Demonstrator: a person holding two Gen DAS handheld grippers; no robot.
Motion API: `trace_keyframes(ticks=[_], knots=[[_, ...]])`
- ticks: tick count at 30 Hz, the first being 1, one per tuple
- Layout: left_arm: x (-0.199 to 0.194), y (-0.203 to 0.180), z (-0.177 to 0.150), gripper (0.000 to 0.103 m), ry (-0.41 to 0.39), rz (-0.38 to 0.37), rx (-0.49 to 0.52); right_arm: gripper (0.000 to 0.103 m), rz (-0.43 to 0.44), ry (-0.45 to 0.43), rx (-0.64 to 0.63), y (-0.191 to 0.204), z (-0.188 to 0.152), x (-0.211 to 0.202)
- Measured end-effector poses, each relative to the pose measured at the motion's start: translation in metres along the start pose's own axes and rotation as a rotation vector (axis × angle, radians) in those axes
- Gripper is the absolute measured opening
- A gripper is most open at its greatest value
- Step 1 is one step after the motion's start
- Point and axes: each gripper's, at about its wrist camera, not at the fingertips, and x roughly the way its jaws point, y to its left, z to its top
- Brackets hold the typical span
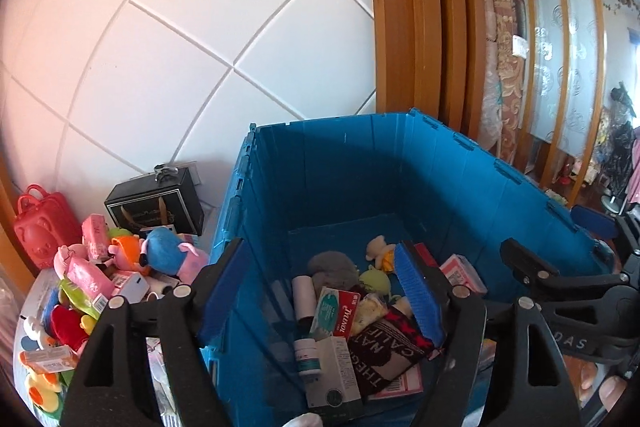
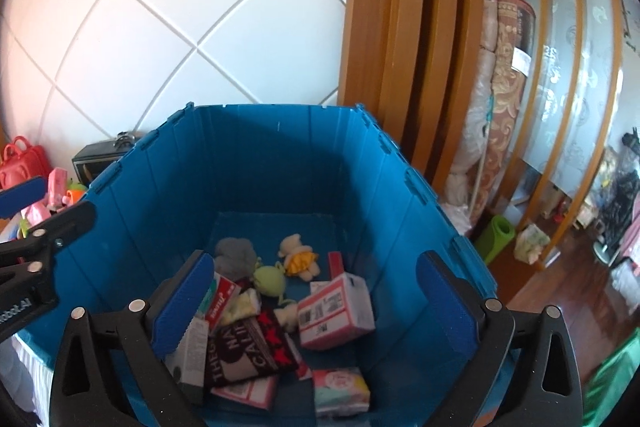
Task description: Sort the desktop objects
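A deep blue plastic bin [image 1: 360,167] holds several sorted items: a Tylenol box [image 1: 340,311], a white bottle [image 1: 303,297], a black printed pouch [image 1: 384,355], a grey plush [image 1: 332,267], a small doll in a yellow skirt [image 2: 298,257] and a pink-and-white carton [image 2: 336,311]. My left gripper [image 1: 320,291] is open over the bin's left wall, one finger outside it and one inside, holding nothing. My right gripper [image 2: 316,307] hangs wide open above the bin [image 2: 260,163], empty, with the carton lying on the bin floor below it.
Left of the bin, a heap of plush toys and pink packets [image 1: 100,279] lies on the table by a black gift box [image 1: 156,207] and a red bear case [image 1: 40,227]. A tiled wall stands behind. Rolled carpets [image 2: 508,107] and a green mat [image 2: 496,235] stand right.
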Motion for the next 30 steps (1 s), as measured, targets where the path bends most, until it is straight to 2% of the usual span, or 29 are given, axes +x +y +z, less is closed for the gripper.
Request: trace_keyframes(ticks=[3,10,12,15,22,30], knots=[[-0.01,0.016,-0.004,0.075,-0.008,-0.047,-0.039,0.103,-0.006,0.01,0.001,0.005,-0.003,-0.011],[-0.032,0.036,-0.01,0.076,-0.026,-0.061,-0.045,0.103,-0.029,0.007,-0.034,0.026,-0.009,-0.037],[-0.035,0.039,-0.011,0.079,-0.022,-0.064,-0.045,0.103,-0.024,0.002,-0.035,0.031,-0.01,-0.043],[-0.035,0.041,-0.012,0.079,-0.002,-0.036,-0.033,0.103,-0.022,-0.004,-0.038,0.038,-0.01,-0.048],[-0.037,0.042,-0.015,0.079,-0.016,-0.02,-0.017,0.103,-0.018,0.01,-0.043,0.046,-0.013,-0.045],[-0.036,0.041,-0.015,0.079,-0.019,-0.022,-0.014,0.103,-0.017,0.01,-0.028,0.041,-0.013,-0.045]])
